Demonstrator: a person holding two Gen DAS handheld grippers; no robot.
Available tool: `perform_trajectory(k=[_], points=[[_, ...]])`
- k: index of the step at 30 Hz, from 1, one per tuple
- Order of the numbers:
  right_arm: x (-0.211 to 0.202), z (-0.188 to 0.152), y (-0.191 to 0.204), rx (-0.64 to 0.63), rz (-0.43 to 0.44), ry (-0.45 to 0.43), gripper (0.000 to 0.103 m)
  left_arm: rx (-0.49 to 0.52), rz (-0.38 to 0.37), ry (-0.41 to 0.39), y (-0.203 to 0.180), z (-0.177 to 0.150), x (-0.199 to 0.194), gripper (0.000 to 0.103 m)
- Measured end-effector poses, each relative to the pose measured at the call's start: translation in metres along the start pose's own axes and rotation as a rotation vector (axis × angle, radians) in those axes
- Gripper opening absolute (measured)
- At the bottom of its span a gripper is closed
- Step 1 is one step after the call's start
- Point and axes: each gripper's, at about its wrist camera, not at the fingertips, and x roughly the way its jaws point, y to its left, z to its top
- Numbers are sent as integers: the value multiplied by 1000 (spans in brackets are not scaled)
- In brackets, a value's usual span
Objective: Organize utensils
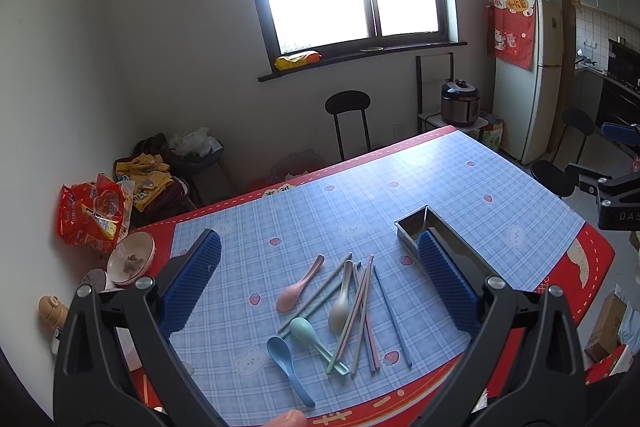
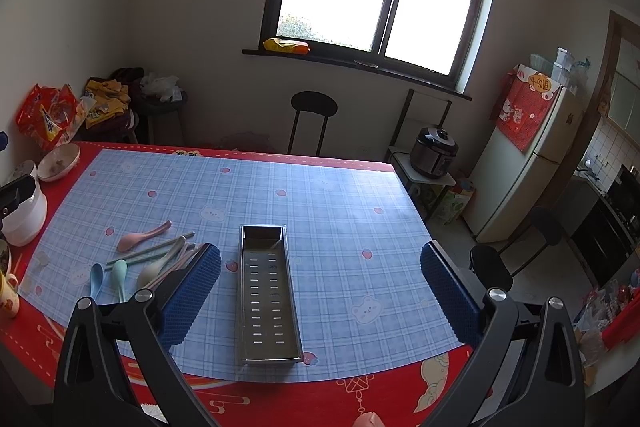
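The left gripper (image 1: pixel 320 279) is wide open above the desk (image 1: pixel 460 179), holding nothing; spoons (image 1: pixel 298 291) and chopsticks (image 1: pixel 362 311) lie loose between its fingers. The right gripper (image 2: pixel 320 287) is also wide open and empty, with the metal tray (image 2: pixel 266 291), which seems empty, between its fingers.

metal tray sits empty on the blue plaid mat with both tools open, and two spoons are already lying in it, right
Not quite: no spoons are in the metal tray. The right wrist view shows its perforated bottom bare. The pink spoon, blue spoon, green spoon and grey spoon all lie with the chopsticks on the blue plaid mat. Both the left tool and right tool are open.
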Motion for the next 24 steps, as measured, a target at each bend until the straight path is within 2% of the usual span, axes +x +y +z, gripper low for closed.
perform_trajectory(k=[24], points=[[1, 1, -1, 3, 1, 3, 98, 4, -2, 4, -1, 1, 2, 98]])
